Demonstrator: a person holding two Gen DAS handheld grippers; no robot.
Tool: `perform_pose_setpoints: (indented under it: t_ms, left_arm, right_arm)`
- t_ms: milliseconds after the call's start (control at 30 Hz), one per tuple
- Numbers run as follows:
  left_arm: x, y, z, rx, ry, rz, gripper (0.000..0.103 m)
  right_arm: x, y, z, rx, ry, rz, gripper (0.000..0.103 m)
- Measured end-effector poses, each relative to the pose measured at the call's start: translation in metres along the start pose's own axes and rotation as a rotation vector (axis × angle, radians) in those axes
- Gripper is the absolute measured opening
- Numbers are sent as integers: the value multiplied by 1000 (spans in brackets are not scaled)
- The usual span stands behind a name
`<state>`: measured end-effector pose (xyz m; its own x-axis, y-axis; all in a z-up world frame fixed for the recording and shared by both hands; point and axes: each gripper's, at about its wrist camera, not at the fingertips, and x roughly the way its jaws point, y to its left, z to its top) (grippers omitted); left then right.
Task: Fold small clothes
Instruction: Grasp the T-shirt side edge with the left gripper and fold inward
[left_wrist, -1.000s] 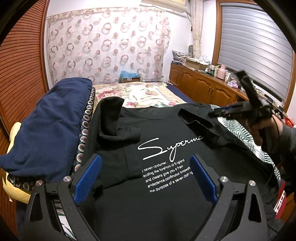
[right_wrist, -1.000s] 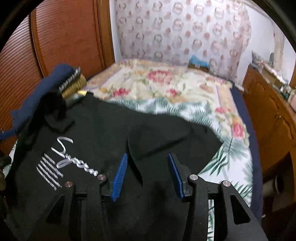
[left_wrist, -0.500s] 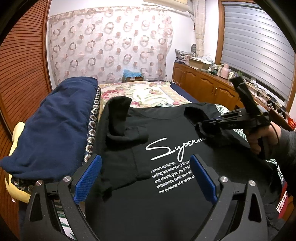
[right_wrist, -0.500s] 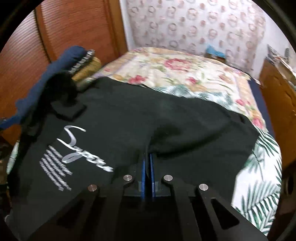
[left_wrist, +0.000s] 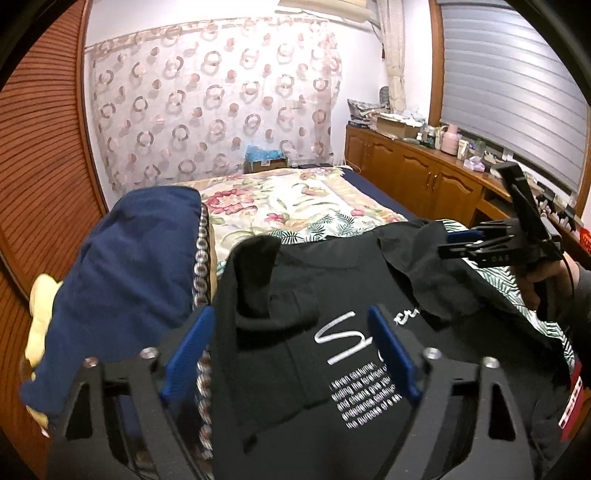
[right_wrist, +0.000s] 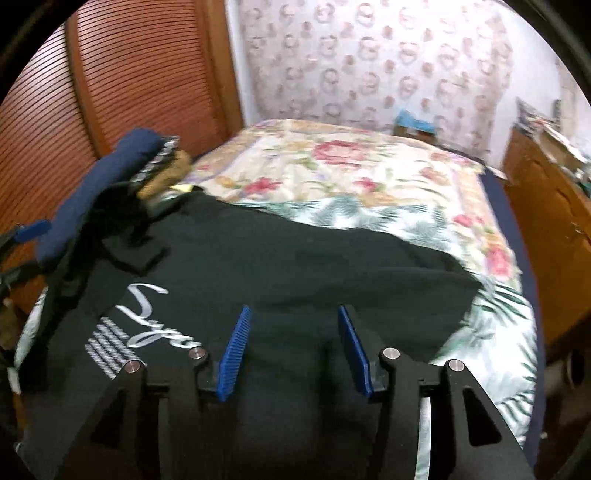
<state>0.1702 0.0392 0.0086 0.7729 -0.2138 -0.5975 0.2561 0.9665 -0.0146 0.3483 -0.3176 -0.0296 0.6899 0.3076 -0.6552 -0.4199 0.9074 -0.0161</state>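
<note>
Item: black T-shirt, white script print, lying face-up on the floral bedspread. It fills the near half of both wrist views. The sleeve at 10 o'clock in the left wrist view is already turned inward over the chest, probably to square that side. In the same view the sleeve at 2 o'clock hangs lifted and rumpled.

Item: left gripper. Blue pads spread wide, nothing between them. It hovers over the folded sleeve and the print, likely placed to pin or take that side next.

Item: right gripper. In its own view the jaws stand apart, with black cloth below and between them; no pinch shows. In the left wrist view the same tool sits at 2 o'clock, just beside the raised sleeve; contact cannot be told there.

Item: navy bundle, with a patterned trim, at 9 o'clock in the left wrist view, touching the shirt's edge. A pale yellow piece lies beneath it.

Edges and room: the bundle crowds the 9 o'clock side, so folds there have little slack. Bare bedspread lies open from 12 to 1 o'clock. In the right wrist view the bed's edge drops at 3 o'clock, near a wooden cabinet; cloth dragged that way could slide off.
</note>
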Motion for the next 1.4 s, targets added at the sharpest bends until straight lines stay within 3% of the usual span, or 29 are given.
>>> perform_pose_setpoints:
  t_ms: [67,133,433,567,800,867,1000,1100,1167,1400]
  left_arm:
    - [9,5,7,10,19,0,65]
    - [19,11,15,20,45,13,58]
    - [65,23,45,78,163,70,56]
    - [81,22,50,108,217,70,49]
    - [101,24,55,133,295,70,49]
    - [103,26,55,129,305,56,35]
    - [106,28,54,126,334,35,30]
    - [102,32,55,121,325,27,21]
    - [98,37,58,95,298,29,6]
    - [55,71,53,-128,105,97,5]
  right_arm:
    - [3,-14,-4,2,5,-45,51]
    - [6,-23,-7,13,11,-62,51]
    - [34,-50,-17,44,41,-64,51]
    - [34,-60,-7,34,37,-55,51]
    - [43,-62,-4,9,25,-50,52]
    - [43,-63,-7,8,19,-46,52]
    - [42,-64,-9,10,20,-43,53]
    - [43,-64,-9,5,24,-45,54]
    - [42,-63,-8,4,26,-43,55]
    - [40,-63,-7,3,26,-42,56]
